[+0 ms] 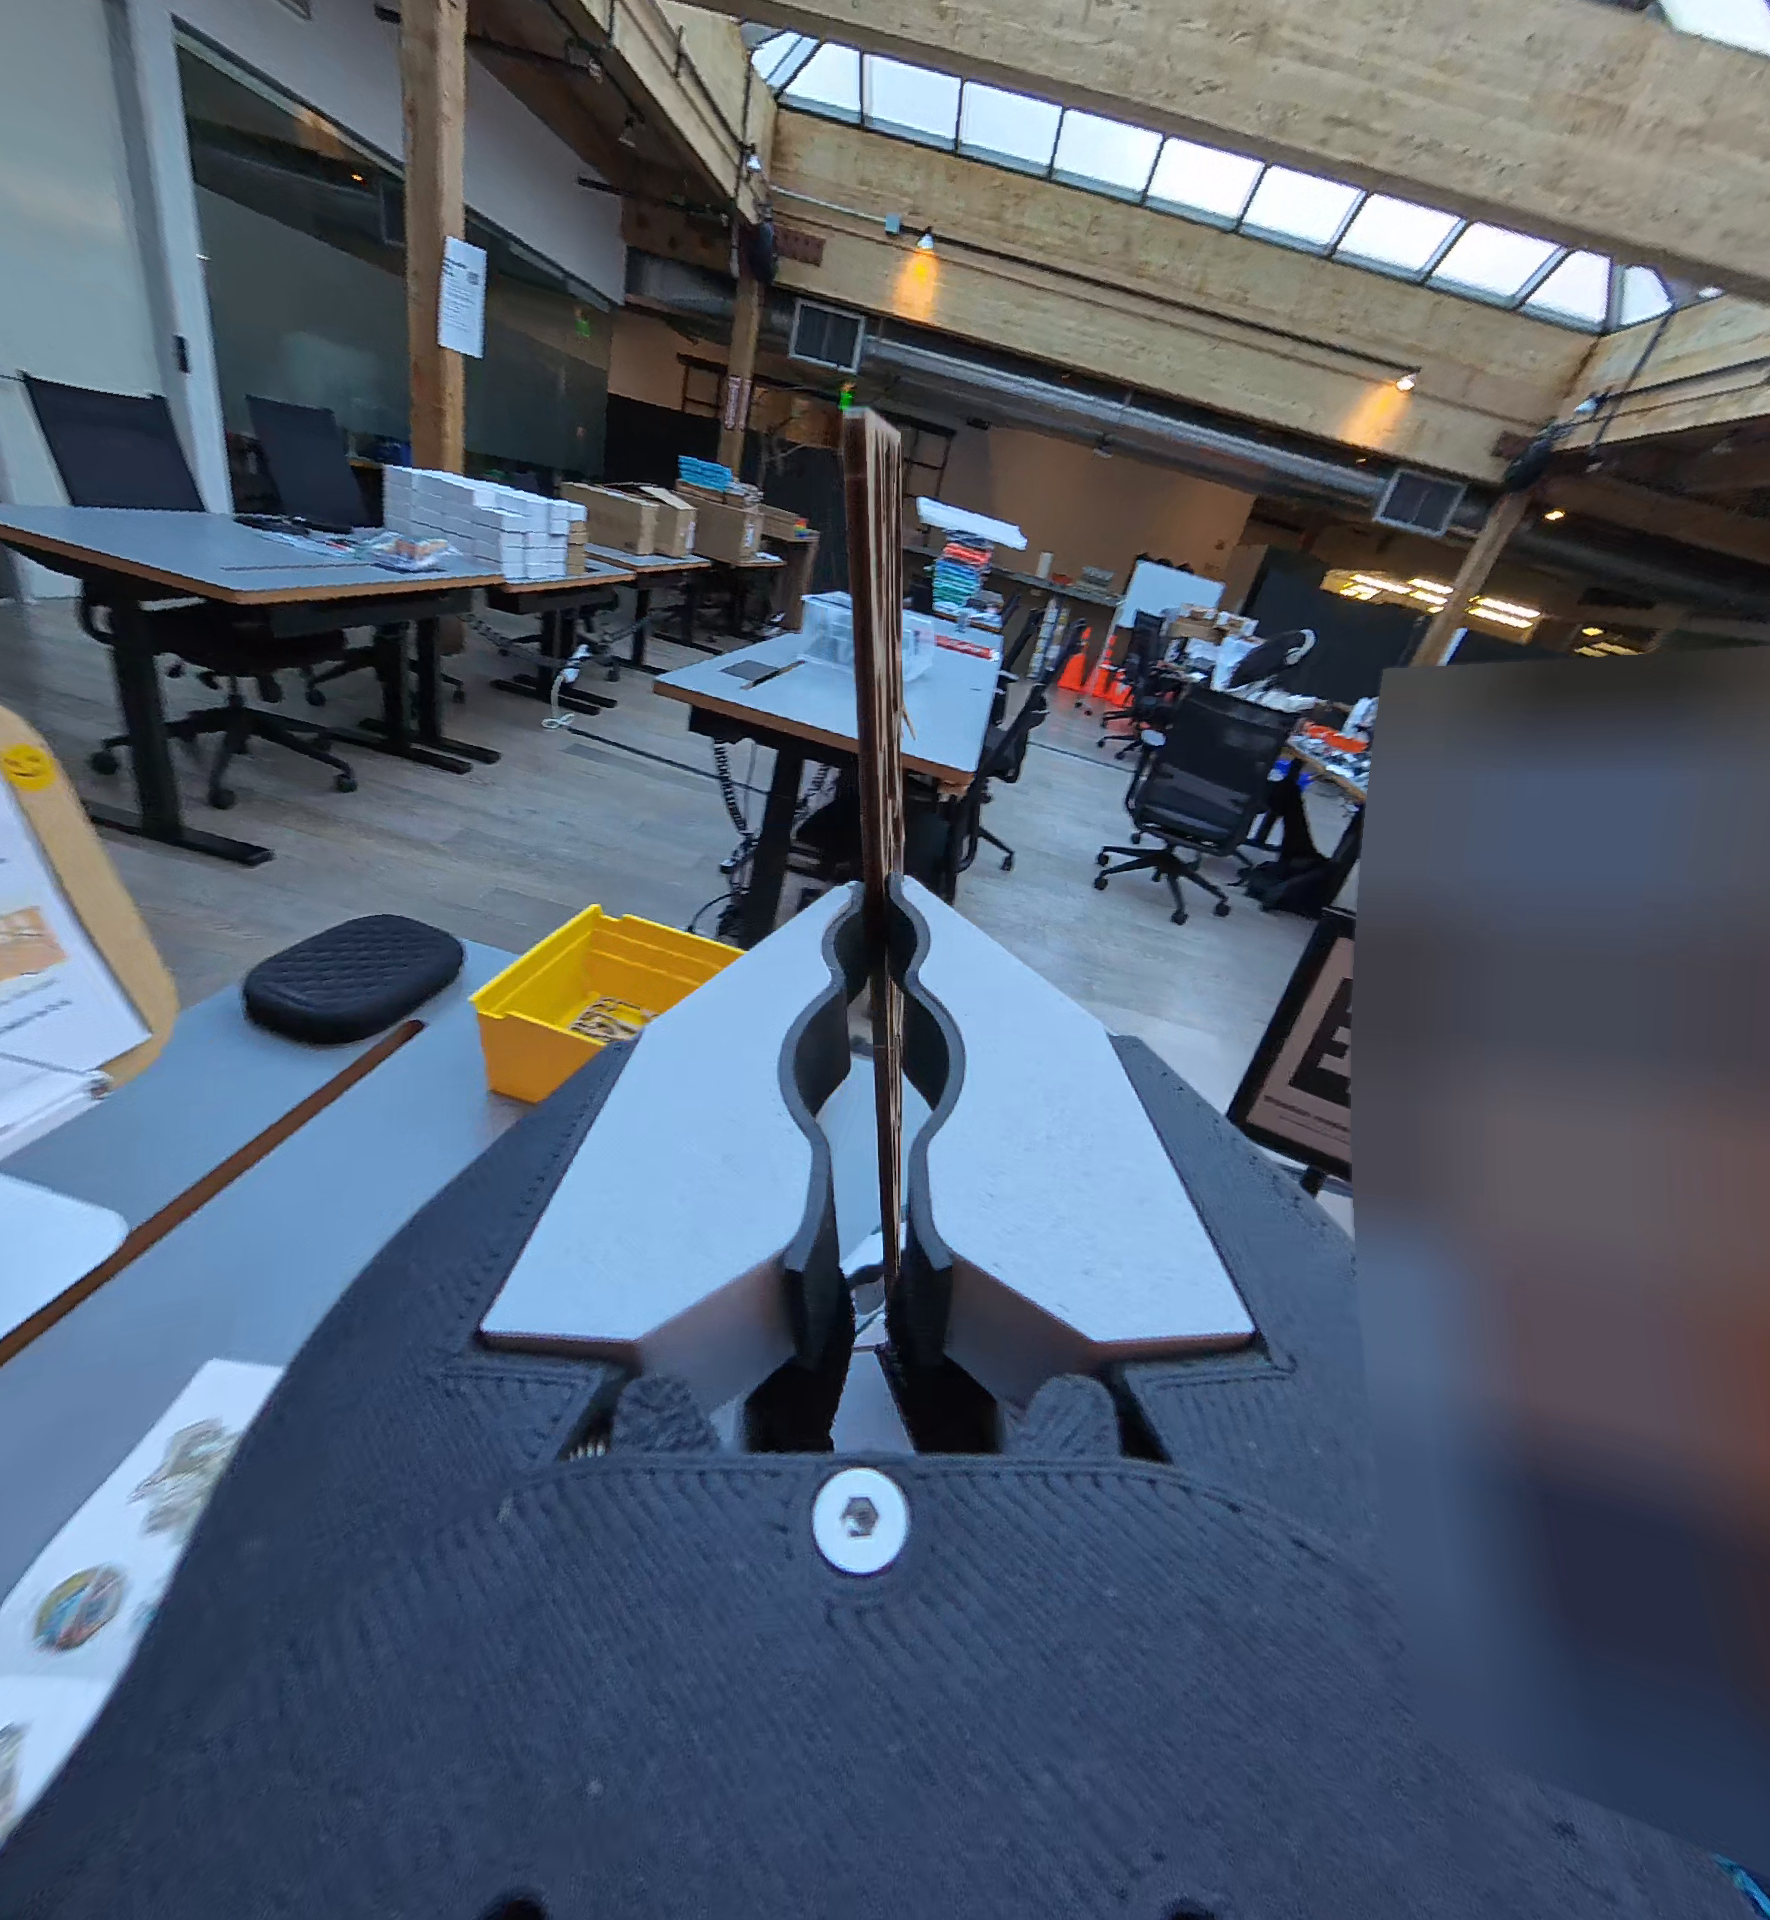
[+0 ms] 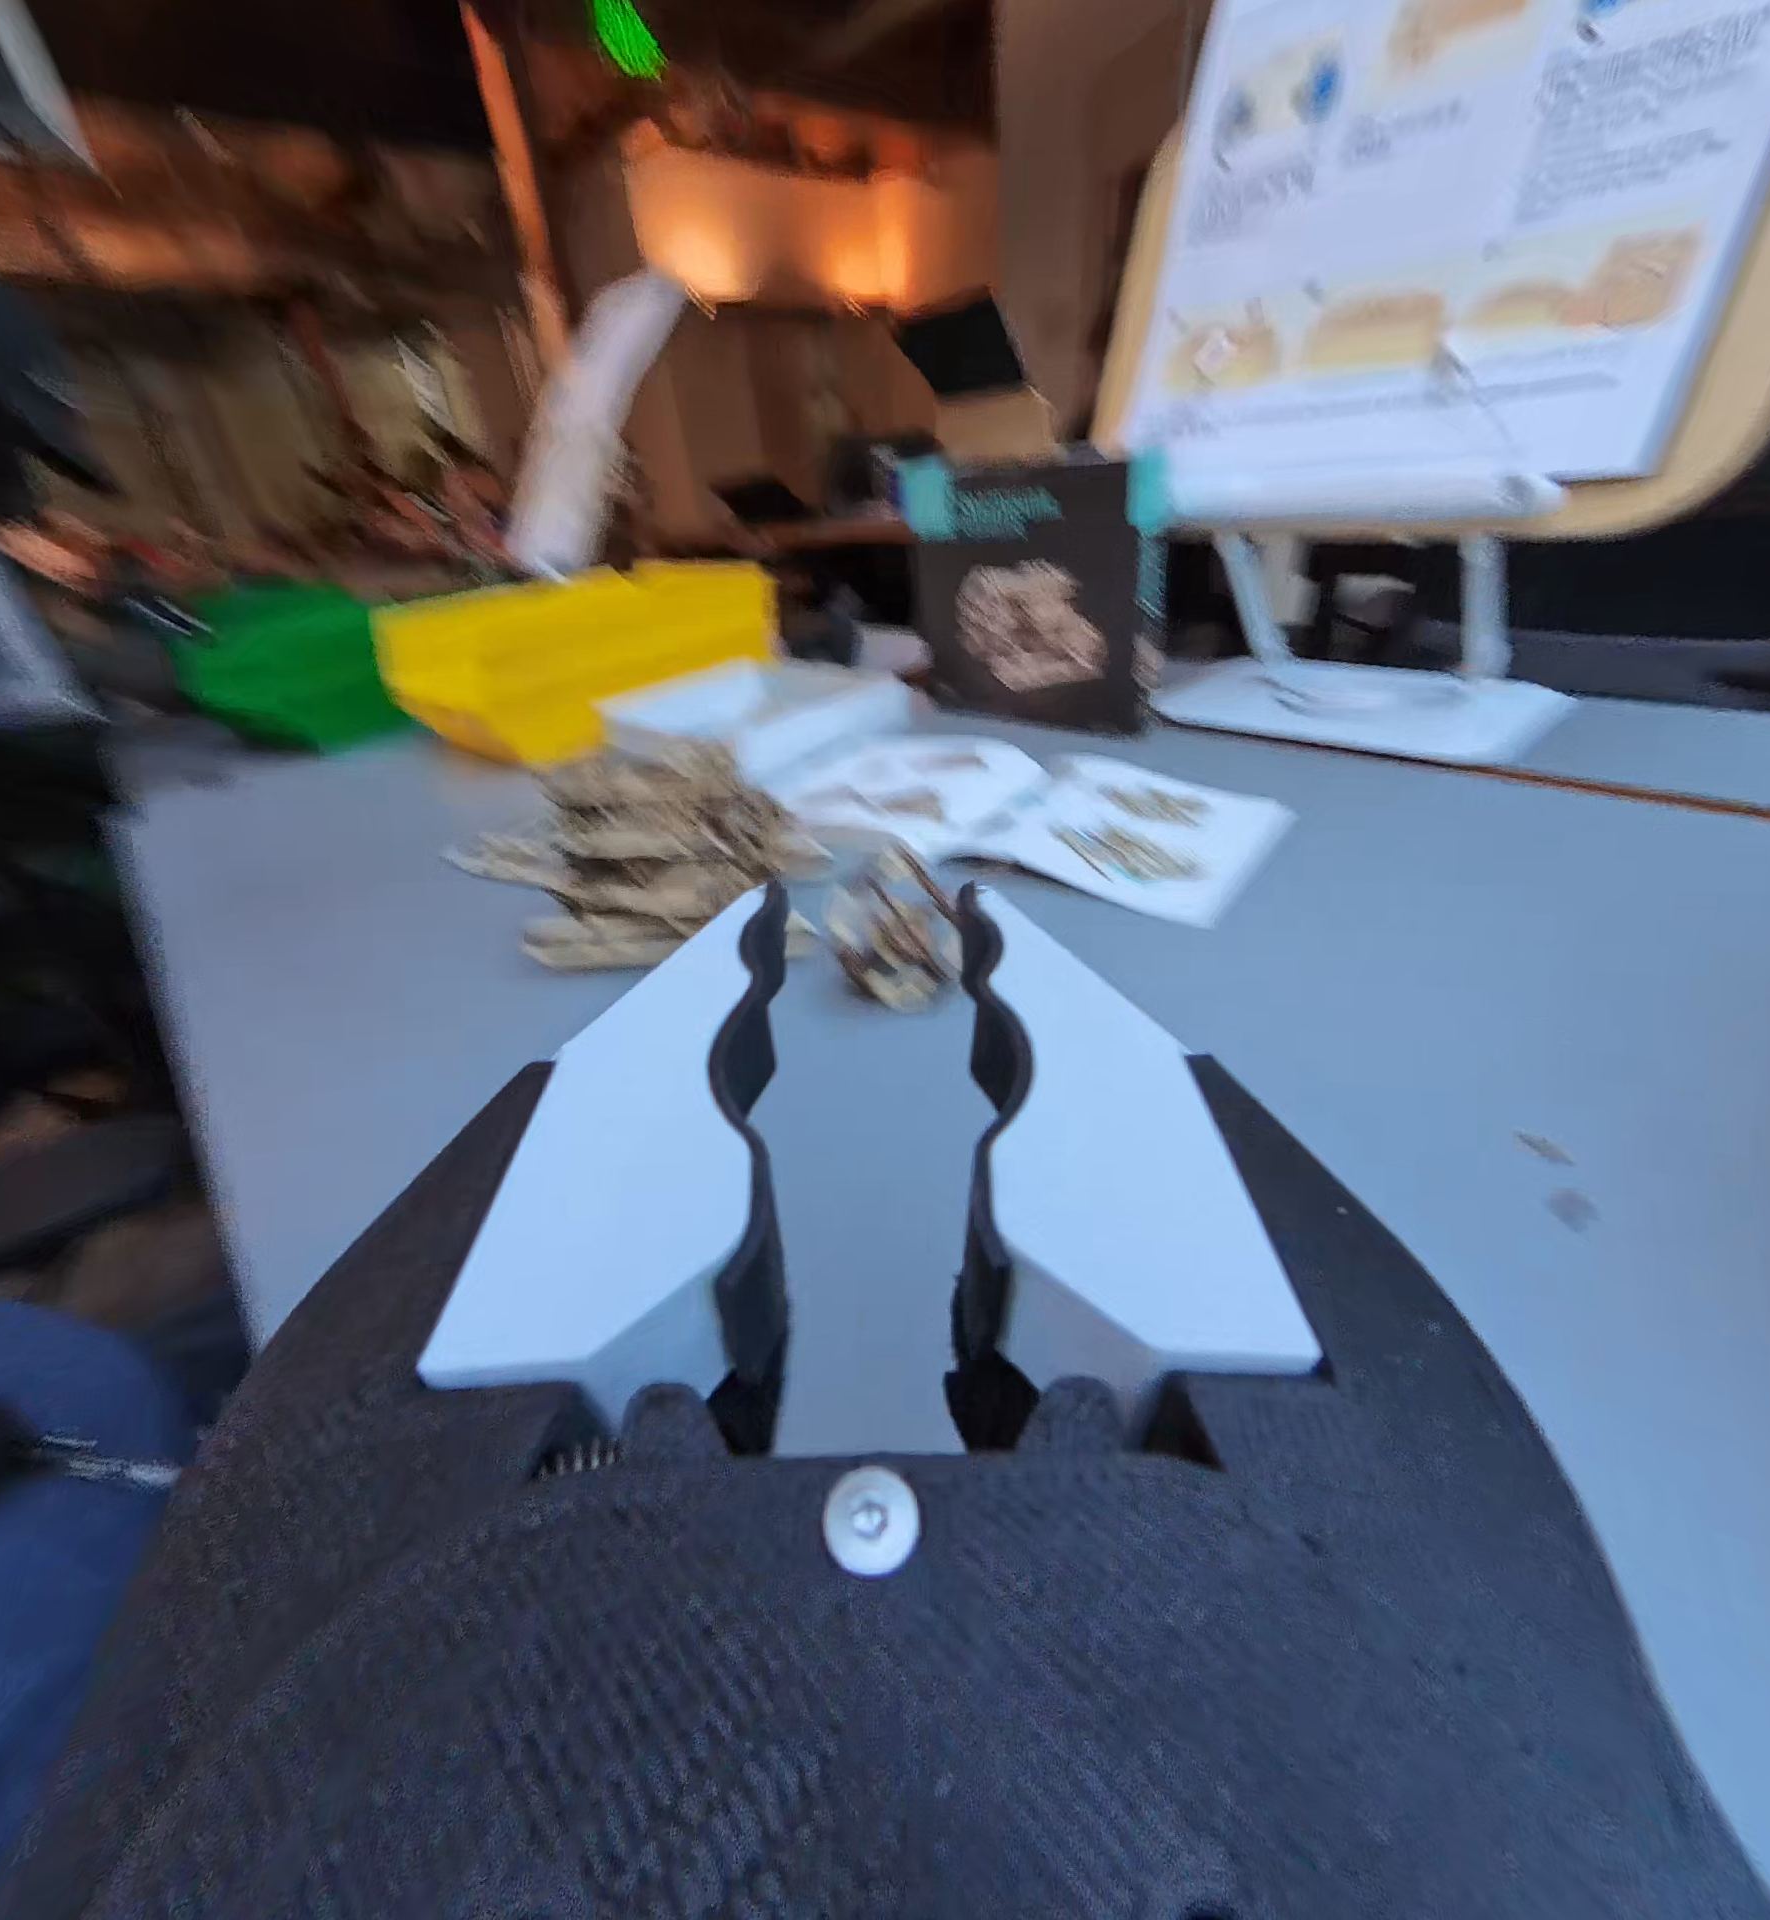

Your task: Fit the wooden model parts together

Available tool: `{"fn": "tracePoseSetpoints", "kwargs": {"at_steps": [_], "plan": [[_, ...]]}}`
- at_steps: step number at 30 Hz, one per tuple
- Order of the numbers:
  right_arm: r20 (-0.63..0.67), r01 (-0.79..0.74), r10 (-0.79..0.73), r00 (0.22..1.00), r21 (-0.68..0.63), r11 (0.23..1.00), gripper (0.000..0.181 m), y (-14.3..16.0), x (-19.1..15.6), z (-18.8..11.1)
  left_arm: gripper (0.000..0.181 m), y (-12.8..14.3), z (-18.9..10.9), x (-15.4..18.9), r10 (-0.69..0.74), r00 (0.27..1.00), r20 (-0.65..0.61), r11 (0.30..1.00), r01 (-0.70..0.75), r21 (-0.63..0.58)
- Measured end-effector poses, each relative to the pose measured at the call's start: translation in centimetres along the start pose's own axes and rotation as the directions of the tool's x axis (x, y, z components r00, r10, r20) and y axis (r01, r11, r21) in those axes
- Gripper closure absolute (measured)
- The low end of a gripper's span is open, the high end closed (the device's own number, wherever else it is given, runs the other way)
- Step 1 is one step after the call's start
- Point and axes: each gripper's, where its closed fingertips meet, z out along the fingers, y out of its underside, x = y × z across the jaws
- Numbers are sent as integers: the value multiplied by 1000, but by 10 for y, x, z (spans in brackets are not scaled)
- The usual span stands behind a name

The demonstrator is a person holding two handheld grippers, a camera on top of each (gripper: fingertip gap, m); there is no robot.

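My left gripper [image 1: 878,896] is shut on a thin flat wooden part [image 1: 877,665], seen edge-on, which sticks up well past the fingertips, held in the air above the grey table [image 1: 237,1226]. My right gripper [image 2: 873,902] is open and empty, low over the grey table [image 2: 1483,1039]. Just beyond its fingertips lies a small assembled wooden piece [image 2: 891,940]. A pile of flat wooden sheets [image 2: 642,852] lies behind and to the left of it. The right wrist view is blurred.
A yellow bin [image 1: 590,987] holding wooden bits sits at the table edge; it also shows in the right wrist view [image 2: 569,649] beside a green bin [image 2: 278,655]. An open instruction booklet [image 2: 1047,821], a black box [image 2: 1032,592], a white tray [image 2: 756,707] and a stand with an instruction sheet [image 2: 1463,239] are behind. There is about 40 centimeters between the tips of the two grippers.
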Motion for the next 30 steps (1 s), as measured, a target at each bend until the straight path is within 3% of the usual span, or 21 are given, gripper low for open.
{"fn": "tracePoseSetpoints", "kwargs": {"at_steps": [2, 5, 8, 10, 12, 16, 30], "plan": [[216, -142, 109, 970, 146, 979, 123, -60, -25, 3, 181, 13, 20, -5, -5, 1000, -25, 1000, 5, 12], [425, -419, 277, 862, 289, 861, 126, -153, -29, 11, 181, 34, 54, -11, -43, 996, -81, 998, 46, 30], [581, -606, 368, 726, 288, 741, 127, -203, -26, 27, 181, 53, 84, -17, -79, 990, -118, 996, 84, 41], [575, -631, 396, 716, 291, 719, 129, -208, -20, 41, 181, 63, 99, -22, -89, 988, -125, 994, 96, 46], [593, -661, 404, 697, 312, 683, 143, -209, -15, 43, 181, 69, 108, -26, -96, 987, -130, 993, 104, 57], [609, -742, 453, 651, 385, 549, 158, -205, 19, 33, 181, 83, 123, -35, -99, 987, -128, 993, 107, 54], [548, -709, 482, 684, 344, 615, 162, -185, 39, 34, 181, 114, 144, -70, -232, 967, -103, 964, 243, 109]]}}
